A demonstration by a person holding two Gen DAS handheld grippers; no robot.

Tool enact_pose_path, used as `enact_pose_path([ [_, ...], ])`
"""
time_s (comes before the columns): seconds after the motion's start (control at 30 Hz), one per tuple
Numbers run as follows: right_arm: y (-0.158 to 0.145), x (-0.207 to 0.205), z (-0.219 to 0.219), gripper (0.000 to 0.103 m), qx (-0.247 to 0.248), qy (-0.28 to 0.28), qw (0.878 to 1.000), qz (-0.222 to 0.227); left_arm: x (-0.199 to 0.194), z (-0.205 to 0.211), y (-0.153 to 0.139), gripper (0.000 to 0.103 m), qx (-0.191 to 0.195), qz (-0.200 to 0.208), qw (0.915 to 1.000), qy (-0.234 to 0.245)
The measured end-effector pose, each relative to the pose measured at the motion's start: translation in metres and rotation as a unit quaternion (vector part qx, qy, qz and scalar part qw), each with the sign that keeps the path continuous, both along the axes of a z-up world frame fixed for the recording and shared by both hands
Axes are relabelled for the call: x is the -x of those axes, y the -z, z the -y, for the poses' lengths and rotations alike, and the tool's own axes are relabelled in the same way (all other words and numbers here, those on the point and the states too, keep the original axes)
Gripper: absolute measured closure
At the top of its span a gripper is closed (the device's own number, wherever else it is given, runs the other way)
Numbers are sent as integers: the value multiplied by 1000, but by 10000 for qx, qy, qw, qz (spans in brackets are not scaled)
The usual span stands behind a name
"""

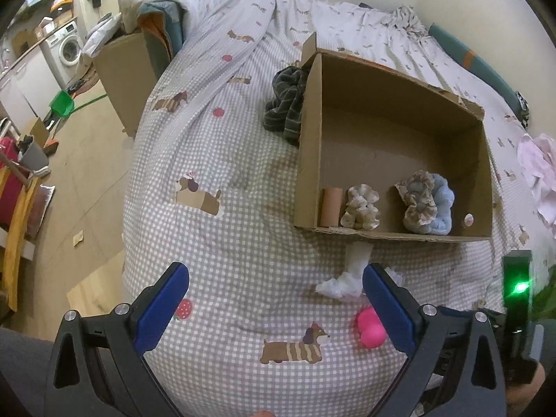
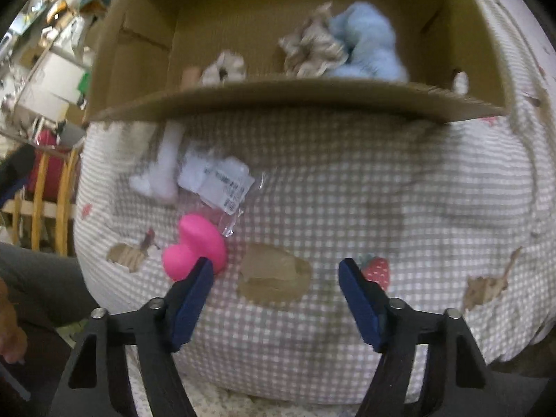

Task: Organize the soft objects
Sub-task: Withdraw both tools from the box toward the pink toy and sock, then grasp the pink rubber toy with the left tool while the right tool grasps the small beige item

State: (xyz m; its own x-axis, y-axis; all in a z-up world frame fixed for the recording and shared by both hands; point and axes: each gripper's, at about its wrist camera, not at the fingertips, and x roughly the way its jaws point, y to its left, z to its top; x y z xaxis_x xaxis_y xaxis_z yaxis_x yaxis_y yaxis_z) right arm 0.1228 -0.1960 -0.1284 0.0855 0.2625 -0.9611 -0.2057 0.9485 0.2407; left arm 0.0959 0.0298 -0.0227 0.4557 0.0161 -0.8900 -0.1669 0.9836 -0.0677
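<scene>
An open cardboard box (image 1: 382, 233) lies on the checked bedsheet. It holds a beige scrunchie (image 1: 361, 208), a frilly cloth against a blue fluffy piece (image 1: 441, 208), and a cardboard tube (image 1: 332, 206). In front of the box lie a white sock (image 1: 349, 274) and a pink soft toy (image 1: 369, 328). My left gripper (image 1: 276, 274) hangs open over bare sheet, its right finger beside the toy. My right gripper (image 2: 276, 267) is open above the sheet with nothing between its fingers. The pink toy (image 2: 194, 246) sits just outside its left fingertip. A labelled plastic bag (image 2: 222, 180) lies beside the white sock (image 2: 163, 170).
A dark striped cloth (image 1: 286, 104) is bunched against the box's left wall. A pale pink cloth (image 1: 538, 170) lies at the right edge of the bed. A second carton (image 1: 121, 69) stands at the far left corner, and the bed drops to the floor on the left.
</scene>
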Motion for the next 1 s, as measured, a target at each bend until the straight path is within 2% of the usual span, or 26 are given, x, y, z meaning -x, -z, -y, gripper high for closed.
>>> enact_pose_path([
  [0.07,12,-4,-5,52,96,-52,9998,-154,-1,1,2,3,40,-9,10000,16],
  [0.1,16,-5,-5,56,143,-60,9997,-201,-1,2,3,3,14,-18,10000,30],
  [0.2,17,-6,-7,77,226,-129,9995,-153,-2,7,6,3,-24,-53,9999,86],
  [0.23,15,-5,-9,98,260,-172,9995,-92,-2,8,6,3,-41,-64,9999,98],
  [0.27,12,-5,-8,99,354,-222,9991,-37,-2,8,7,3,-55,-76,9999,102],
  [0.4,-2,-1,-2,99,73,-252,9996,104,-2,11,11,3,-15,-127,9998,179],
  [0.6,-27,5,19,99,-284,21,9986,440,-6,17,22,3,53,-332,9993,186],
  [0.8,-33,6,28,99,-398,182,9978,506,-8,26,28,3,43,-393,9988,274],
  [0.9,-40,3,47,99,-471,258,9970,549,-8,27,30,3,20,-416,9987,308],
  [1.0,-47,2,53,99,-554,353,9961,596,-8,26,36,3,148,-532,9979,335],
])
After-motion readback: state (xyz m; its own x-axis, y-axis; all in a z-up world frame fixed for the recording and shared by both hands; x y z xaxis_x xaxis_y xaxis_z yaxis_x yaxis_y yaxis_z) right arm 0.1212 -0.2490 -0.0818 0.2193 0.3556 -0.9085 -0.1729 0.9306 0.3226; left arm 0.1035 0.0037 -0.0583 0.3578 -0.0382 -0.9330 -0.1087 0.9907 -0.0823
